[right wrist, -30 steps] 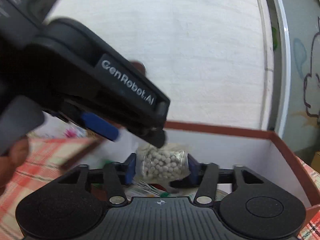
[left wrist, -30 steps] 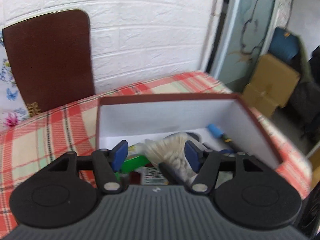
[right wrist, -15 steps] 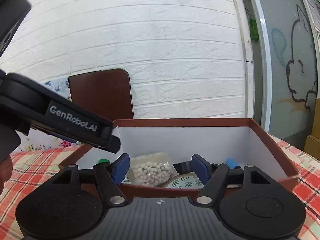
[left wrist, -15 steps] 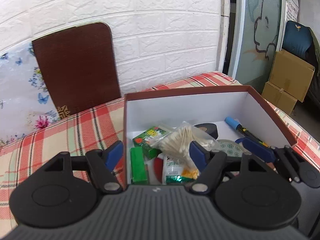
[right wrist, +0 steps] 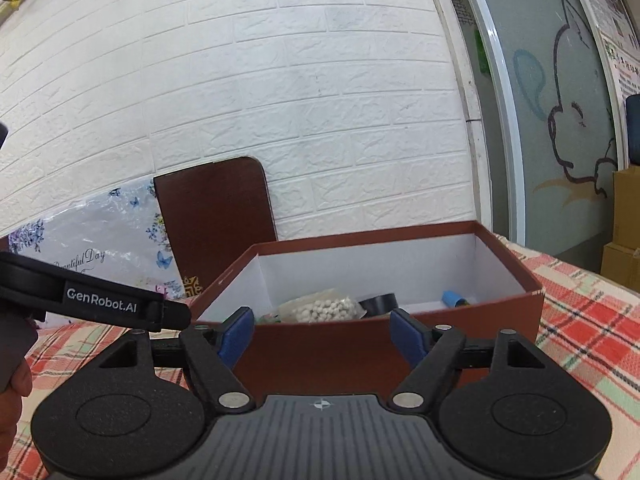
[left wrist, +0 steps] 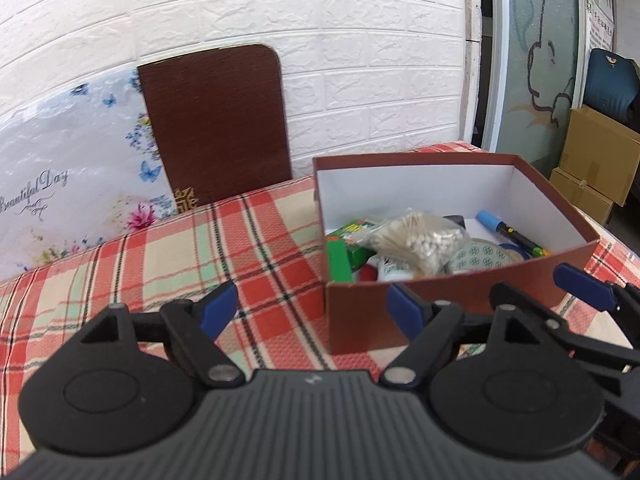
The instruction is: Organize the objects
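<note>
A brown box (left wrist: 440, 304) with a white inside stands on the plaid tablecloth; it also shows in the right wrist view (right wrist: 380, 356). Inside lie a bag of cotton swabs (left wrist: 416, 236), green packets (left wrist: 344, 256), a blue-capped marker (left wrist: 508, 232), a round patterned tin (left wrist: 480, 256) and a black tape roll (right wrist: 378, 304). My left gripper (left wrist: 312, 310) is open and empty, in front of the box's near left corner. My right gripper (right wrist: 324, 334) is open and empty, before the box's front wall; its blue fingertip (left wrist: 584, 284) shows at the right of the left wrist view.
A brown board (left wrist: 216, 124) and a flowered white card (left wrist: 72, 184) lean on the white brick wall behind the table. Cardboard boxes (left wrist: 596, 160) and a blue chair (left wrist: 608, 84) stand off the table's right side. The plaid tablecloth (left wrist: 200, 256) lies left of the box.
Both grippers have pulled back out of the box and toward me. The right gripper let go of the swab bag, which now lies in the box. The left gripper shifted left.
</note>
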Available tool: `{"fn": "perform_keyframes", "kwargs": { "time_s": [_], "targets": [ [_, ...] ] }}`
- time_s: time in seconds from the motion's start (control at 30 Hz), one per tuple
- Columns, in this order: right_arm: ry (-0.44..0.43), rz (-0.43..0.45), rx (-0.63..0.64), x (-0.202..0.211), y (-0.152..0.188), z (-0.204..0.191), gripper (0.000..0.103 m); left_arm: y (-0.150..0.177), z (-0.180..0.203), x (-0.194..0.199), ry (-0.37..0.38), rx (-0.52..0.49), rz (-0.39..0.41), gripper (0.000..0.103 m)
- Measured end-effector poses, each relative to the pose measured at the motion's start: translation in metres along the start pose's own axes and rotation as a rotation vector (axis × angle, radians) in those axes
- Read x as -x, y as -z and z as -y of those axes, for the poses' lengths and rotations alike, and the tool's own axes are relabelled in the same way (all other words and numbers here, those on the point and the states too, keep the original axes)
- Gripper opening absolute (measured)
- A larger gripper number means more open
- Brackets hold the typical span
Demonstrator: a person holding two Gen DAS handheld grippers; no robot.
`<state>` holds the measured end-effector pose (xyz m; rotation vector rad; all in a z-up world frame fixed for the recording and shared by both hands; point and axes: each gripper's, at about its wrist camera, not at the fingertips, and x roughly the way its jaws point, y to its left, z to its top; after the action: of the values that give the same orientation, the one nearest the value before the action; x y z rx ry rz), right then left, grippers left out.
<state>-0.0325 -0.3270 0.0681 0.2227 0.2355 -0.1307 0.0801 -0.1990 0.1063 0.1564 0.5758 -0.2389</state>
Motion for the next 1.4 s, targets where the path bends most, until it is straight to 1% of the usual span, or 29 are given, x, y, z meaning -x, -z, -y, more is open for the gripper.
{"fn": "perform_keyframes", "kwargs": {
  "time_s": [0.2,0.4,0.53,0.6,0.63,0.7,0.83,1.03,1.07,1.27,1.4],
  "targets": [
    [-0.03,-0.067,-0.074,0.009,0.008,-0.002,0.074,0.024,-0.017,0.008,-0.031,0.028,-0.022,0.085],
    [-0.049,-0.102,-0.082,0.014,0.013,-0.013,0.074,0.041,-0.036,0.012,-0.07,0.046,-0.043,0.085],
    [-0.057,-0.084,-0.083,0.023,0.009,-0.025,0.076,0.046,-0.043,0.019,-0.095,0.035,-0.032,0.087],
    [-0.054,-0.061,-0.081,0.029,0.006,-0.03,0.079,0.048,-0.045,0.025,-0.106,0.032,-0.016,0.092],
    [-0.053,-0.05,-0.083,0.033,0.005,-0.033,0.081,0.049,-0.046,0.028,-0.112,0.029,-0.007,0.093],
    [-0.053,-0.033,-0.089,0.039,0.005,-0.037,0.081,0.051,-0.047,0.033,-0.121,0.022,0.007,0.096],
    [-0.054,-0.032,-0.089,0.044,0.008,-0.045,0.081,0.059,-0.049,0.039,-0.131,0.009,0.011,0.097],
    [-0.059,-0.06,-0.086,0.042,0.016,-0.056,0.083,0.072,-0.058,0.04,-0.145,0.025,-0.02,0.103],
    [-0.057,-0.059,-0.083,0.042,0.016,-0.058,0.085,0.073,-0.06,0.04,-0.148,0.031,-0.025,0.103],
    [-0.062,-0.059,-0.069,0.042,0.018,-0.068,0.088,0.082,-0.072,0.04,-0.176,0.064,-0.055,0.103],
    [-0.069,-0.069,-0.054,0.04,0.021,-0.075,0.088,0.086,-0.08,0.041,-0.181,0.09,-0.068,0.103]
  ]
}}
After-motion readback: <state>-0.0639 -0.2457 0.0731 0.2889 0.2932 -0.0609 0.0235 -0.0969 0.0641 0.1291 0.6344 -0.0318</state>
